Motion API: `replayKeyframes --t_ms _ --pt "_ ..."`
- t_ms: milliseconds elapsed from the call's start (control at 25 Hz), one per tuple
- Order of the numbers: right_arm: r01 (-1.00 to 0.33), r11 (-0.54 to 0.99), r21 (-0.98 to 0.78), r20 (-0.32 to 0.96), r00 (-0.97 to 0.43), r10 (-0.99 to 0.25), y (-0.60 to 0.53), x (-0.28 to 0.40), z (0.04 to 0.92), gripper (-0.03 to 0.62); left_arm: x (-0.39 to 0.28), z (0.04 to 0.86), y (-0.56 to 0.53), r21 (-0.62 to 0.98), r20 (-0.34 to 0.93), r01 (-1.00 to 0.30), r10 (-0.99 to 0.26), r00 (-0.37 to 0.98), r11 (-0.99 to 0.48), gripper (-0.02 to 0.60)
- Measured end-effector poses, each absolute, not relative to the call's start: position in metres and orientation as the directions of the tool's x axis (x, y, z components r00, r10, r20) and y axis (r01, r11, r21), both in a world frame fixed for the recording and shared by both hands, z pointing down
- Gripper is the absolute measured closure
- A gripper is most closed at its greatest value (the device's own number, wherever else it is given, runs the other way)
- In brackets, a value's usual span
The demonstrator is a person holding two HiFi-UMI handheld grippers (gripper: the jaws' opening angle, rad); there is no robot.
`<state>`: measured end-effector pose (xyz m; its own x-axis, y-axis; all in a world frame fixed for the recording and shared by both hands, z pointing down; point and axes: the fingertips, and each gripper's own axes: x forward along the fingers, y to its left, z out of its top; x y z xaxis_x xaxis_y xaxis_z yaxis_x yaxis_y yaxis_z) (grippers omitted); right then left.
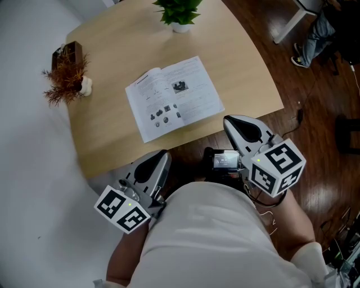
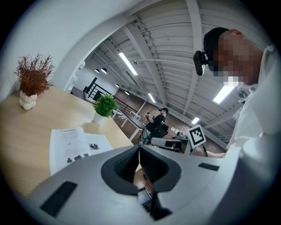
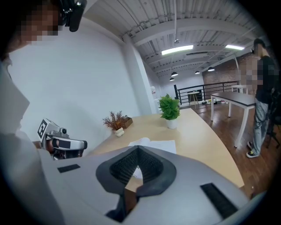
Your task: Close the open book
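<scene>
- Head view, looking steeply down: a light wooden table w/ a curved edge (image 1: 112, 132), seen from the person's side
- The task's thing, a thin open book w/ white pages of black print & small pics (image 1: 173, 97), lies flat near the table's near edge, turned at a slant, both halves spread, spine fold running away from the person
- Left gripper, grey w/ a marker cube (image 1: 164, 153): jaws clenched together on nothing, held low beside the person's torso, just off the table's near edge, apart from the book
- Right gripper, grey w/ a marker cube (image 1: 227, 119): jaws likewise pressed together & empty, its tip near the book's right-hand corner but not touching
- Also on the table, well apart from the book: a green leafy plant in a white pot (image 1: 179, 12) at the far edge; a dried red-brown sprig in a small white vase (image 1: 68, 77) at the left edge
- Step in hand, as I judge it: reaching in; nothing has been done to the book yet
- To do it well, prob.: bring the right tip low to the outer edge of the right-hand page, slip under the whole half incl. cover, not just one leaf, then swing it over the spine; rest the left tip on the other half so the book doesn't slide on the smooth wood
- Risk: thin pages may crease or fan if only a few are caught
</scene>
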<state>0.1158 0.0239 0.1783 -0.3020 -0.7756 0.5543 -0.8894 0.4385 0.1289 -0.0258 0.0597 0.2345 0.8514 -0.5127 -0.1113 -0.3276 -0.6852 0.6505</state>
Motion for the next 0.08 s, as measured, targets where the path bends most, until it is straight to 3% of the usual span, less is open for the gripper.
replayKeyframes --t_ms 80 --pt "-0.889 0.439 0.13 0.554 -0.302 -0.776 0.0245 0.1162 0.1782 0.594 -0.0248 0.2352 0.0605 0.653 -0.11 -0.326 -0.512 0.852 -0.683 0.583"
